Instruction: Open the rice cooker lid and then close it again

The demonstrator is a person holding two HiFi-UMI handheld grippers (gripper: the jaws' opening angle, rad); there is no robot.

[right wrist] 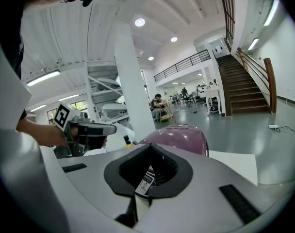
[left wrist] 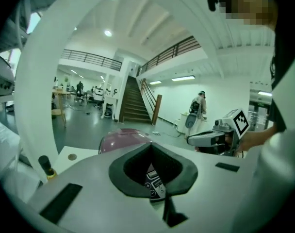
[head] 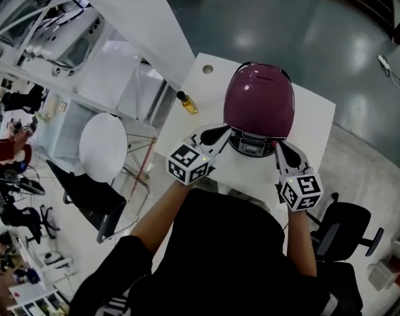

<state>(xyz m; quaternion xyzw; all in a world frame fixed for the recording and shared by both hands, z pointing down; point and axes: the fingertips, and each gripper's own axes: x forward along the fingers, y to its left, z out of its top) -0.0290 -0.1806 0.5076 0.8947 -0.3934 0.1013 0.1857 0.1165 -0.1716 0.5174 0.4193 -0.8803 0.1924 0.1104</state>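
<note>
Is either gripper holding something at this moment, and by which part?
Nothing is held: the left gripper and the right gripper are both shut and empty, near the rice cooker.

The rice cooker [head: 259,104] stood on the table [head: 316,127], in its middle. My left gripper [head: 218,135] hung close before the cooker's front, to its left; my right gripper [head: 280,149] close before it, to its right, with the cooker's control panel [head: 251,147] between them. A small bottle [head: 187,103] stood on the table left of the cooker, a round hole [head: 207,68] behind it. A swivel chair [head: 348,226] stood on the floor, right of the cooker and nearer me.
</note>
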